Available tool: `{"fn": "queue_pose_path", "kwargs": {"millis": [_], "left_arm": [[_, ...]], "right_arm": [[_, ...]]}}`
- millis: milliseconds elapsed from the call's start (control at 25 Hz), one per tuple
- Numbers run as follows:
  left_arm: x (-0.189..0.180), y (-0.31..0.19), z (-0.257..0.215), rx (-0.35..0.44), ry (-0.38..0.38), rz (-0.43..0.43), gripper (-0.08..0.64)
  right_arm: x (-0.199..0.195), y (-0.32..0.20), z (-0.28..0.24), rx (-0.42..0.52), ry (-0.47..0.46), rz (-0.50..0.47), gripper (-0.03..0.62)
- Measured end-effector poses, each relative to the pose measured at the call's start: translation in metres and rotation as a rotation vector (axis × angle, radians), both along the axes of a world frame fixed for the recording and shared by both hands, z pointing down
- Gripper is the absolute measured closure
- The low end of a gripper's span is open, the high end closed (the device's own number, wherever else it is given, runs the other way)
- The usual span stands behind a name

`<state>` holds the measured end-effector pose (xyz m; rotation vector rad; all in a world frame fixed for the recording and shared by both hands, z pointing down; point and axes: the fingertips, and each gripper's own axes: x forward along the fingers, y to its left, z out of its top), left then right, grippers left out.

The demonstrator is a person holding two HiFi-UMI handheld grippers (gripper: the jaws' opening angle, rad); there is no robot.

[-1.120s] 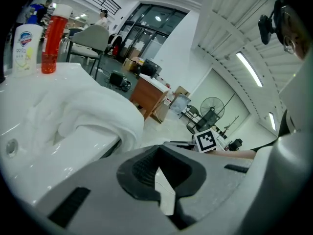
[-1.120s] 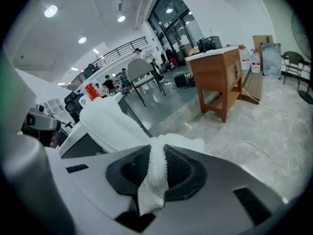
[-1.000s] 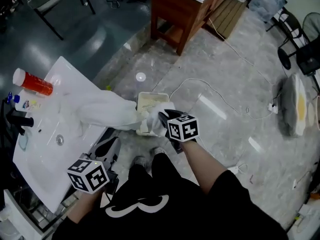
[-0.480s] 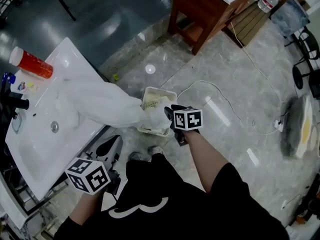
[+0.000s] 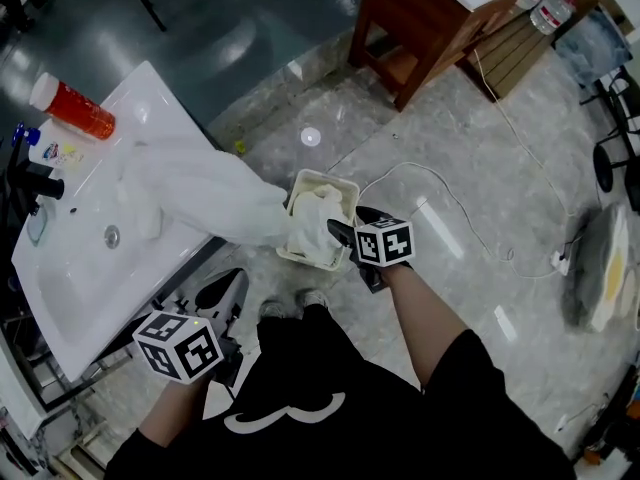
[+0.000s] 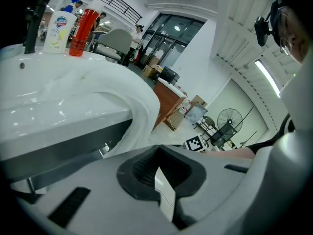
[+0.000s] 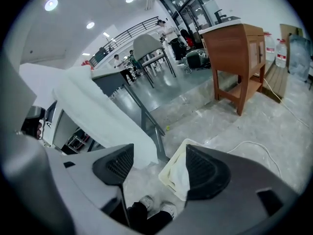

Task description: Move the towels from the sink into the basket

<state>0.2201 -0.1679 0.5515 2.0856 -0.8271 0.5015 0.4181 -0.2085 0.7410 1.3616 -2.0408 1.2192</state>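
My right hand-held gripper has just opened, empty; the left hand-held gripper is closed, empty. The soft, limp towel bridges the sink edge and basket: regrip mid-span.

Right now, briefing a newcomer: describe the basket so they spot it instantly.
Find the big white sink at the left; beside its right edge, on the grey stone floor, sits the basket. It alone is cream and rectangular, with a white towel trailing into it from the sink.
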Motion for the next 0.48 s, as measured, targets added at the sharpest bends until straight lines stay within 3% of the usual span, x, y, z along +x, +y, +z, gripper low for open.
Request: {"fn": "queue_pose_path", "kwargs": {"millis": [240,480], "left_arm": [[-0.005,0.003,-0.024,0.029,0.011,-0.024,0.555],[-0.018,0.001,-0.06,0.096,0.021,-0.082,0.555]], "right_arm": [[-0.022,0.004,-0.057,0.094,-0.001,-0.108,0.258],[-0.054,-0.008,-0.146,0.243,-0.043,-0.24,0.258]]}}
